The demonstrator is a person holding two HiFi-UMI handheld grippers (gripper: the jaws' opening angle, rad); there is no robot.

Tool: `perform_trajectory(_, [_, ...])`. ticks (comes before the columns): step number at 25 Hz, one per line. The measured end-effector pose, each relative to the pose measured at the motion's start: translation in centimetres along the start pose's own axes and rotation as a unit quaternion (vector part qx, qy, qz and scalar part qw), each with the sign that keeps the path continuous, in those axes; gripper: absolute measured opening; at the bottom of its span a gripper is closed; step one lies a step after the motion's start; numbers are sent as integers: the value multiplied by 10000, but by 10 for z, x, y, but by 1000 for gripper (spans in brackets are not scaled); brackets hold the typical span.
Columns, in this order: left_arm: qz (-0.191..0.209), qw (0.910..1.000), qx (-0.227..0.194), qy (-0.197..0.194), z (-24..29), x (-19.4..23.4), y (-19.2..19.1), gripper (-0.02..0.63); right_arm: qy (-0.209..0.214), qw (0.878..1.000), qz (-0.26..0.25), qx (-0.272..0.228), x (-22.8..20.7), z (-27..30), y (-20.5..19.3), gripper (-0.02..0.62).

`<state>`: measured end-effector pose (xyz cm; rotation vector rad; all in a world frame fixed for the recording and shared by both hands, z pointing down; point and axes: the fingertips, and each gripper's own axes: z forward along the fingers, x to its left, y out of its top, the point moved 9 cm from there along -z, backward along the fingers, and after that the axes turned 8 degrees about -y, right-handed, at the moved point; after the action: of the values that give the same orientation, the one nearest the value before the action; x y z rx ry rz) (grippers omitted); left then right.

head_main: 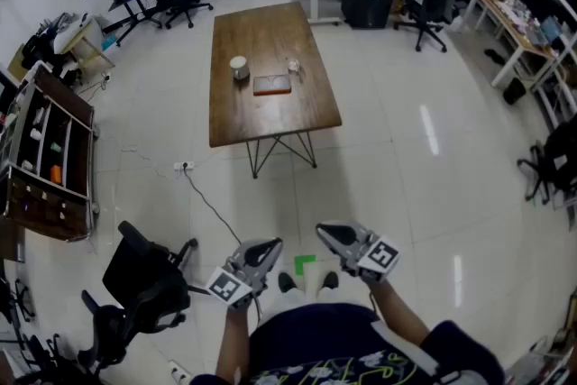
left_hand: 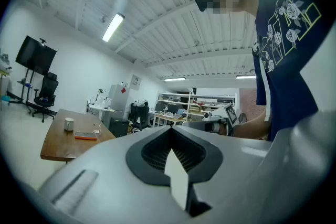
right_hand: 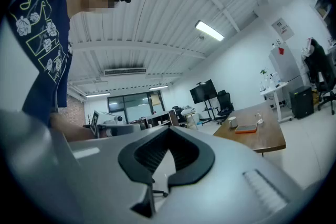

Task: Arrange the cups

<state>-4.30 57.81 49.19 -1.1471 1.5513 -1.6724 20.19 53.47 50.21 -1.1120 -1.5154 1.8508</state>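
Pressed together and empty, the left hand-held gripper and the right hand-held gripper are held level near the person's body, well apart from the bench. On it, the white cup and the clear glass cup stand near a flat red item. The approach seems next: step up close, spread the jaws before reaching, and take each cup from the side, clear of the red item
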Motion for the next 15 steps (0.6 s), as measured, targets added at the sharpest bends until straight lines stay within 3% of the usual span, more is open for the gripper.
perform_trajectory(4, [20, 9998, 166, 69, -3, -8, -2, 2, 23, 10000, 47, 5, 0, -6, -8, 1])
perform_trajectory(9, [-47, 9999, 30, 162, 0, -18, -5, 2, -127, 9991, 408, 67, 2, -19, 1, 1])
perform_trajectory(15, [-14, 9998, 36, 195, 14, -25, -4, 2, -119, 9992, 367, 135, -9, -34, 4, 1])
